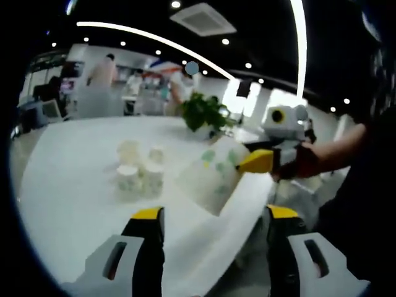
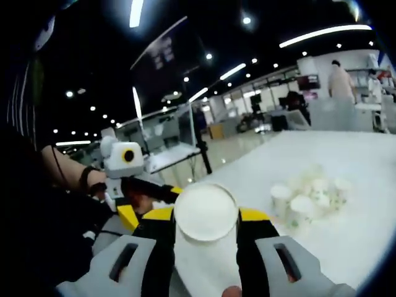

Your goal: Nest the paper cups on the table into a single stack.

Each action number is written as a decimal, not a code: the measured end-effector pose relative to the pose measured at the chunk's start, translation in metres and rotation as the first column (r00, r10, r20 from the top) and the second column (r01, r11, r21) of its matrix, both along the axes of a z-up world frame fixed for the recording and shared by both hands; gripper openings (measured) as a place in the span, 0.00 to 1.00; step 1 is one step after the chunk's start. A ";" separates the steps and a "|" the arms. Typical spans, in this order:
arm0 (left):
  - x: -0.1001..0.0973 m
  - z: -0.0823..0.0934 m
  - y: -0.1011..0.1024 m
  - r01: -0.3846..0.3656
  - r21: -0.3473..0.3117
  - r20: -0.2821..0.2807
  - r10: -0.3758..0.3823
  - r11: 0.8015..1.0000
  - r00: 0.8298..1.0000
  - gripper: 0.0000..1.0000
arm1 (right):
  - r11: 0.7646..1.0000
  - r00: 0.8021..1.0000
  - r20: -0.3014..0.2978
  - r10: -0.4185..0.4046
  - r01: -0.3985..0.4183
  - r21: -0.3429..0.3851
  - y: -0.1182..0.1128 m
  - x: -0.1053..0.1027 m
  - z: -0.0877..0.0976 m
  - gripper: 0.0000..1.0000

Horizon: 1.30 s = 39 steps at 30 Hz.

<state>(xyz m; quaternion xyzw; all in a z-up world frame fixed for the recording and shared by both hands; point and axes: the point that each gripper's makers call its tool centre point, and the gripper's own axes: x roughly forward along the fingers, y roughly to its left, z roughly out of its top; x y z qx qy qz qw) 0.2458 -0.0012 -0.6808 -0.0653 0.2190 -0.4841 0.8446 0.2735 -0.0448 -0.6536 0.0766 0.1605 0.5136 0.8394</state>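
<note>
Paper cup (image 2: 205, 213) sits clamped between the right gripper (image 2: 206, 218) jaws; left gripper (image 1: 216, 213) gapes empty, loose cups (image 1: 141, 170) at eleven o'clock.

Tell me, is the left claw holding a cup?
No, the left claw is open with nothing between its jaws; the right claw holds the cup.

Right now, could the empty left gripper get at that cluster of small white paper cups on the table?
Probably yes: the left gripper is open and the cluster of small white paper cups stands ahead on the white table, nothing between.
</note>
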 end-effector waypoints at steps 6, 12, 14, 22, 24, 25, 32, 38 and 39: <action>-0.005 0.000 -0.004 0.020 -0.021 -0.030 -0.021 1.000 0.999 0.53 | 1.000 1.000 -0.016 0.009 -0.008 0.029 0.003 -0.004 0.000 0.35; -0.011 0.003 -0.010 0.050 -0.049 -0.042 -0.052 0.998 0.998 0.46 | 0.999 0.999 -0.025 0.022 -0.021 0.043 0.006 -0.009 0.001 0.35; -0.012 0.004 -0.011 0.053 -0.057 -0.052 -0.056 0.997 0.997 0.44 | 0.999 0.999 -0.031 0.019 -0.018 0.049 0.006 -0.009 0.000 0.35; -0.013 0.011 -0.009 0.042 -0.126 -0.074 -0.051 0.991 0.996 0.37 | 0.994 0.997 -0.081 0.013 -0.004 0.110 0.002 -0.012 -0.001 0.35; -0.012 0.013 -0.008 0.029 -0.151 -0.080 -0.041 0.988 0.996 0.37 | 0.993 0.996 -0.091 0.013 -0.002 0.122 0.001 -0.013 -0.002 0.35; -0.011 0.014 -0.007 0.021 -0.165 -0.085 -0.036 0.986 0.996 0.36 | 0.989 0.993 -0.115 0.008 0.009 0.147 0.000 -0.013 -0.001 0.35; -0.010 0.022 -0.007 0.018 -0.196 -0.077 -0.034 0.980 0.996 0.33 | 0.977 0.986 -0.166 -0.001 0.036 0.209 -0.004 -0.014 -0.002 0.34; -0.007 0.025 -0.007 0.006 -0.210 -0.068 -0.021 0.978 0.997 0.33 | 0.977 0.984 -0.178 -0.002 0.040 0.209 -0.005 -0.018 -0.007 0.34; -0.007 0.025 -0.007 0.007 -0.211 -0.073 -0.023 0.977 0.997 0.33 | 0.976 0.984 -0.181 -0.001 0.040 0.214 -0.005 -0.018 -0.007 0.34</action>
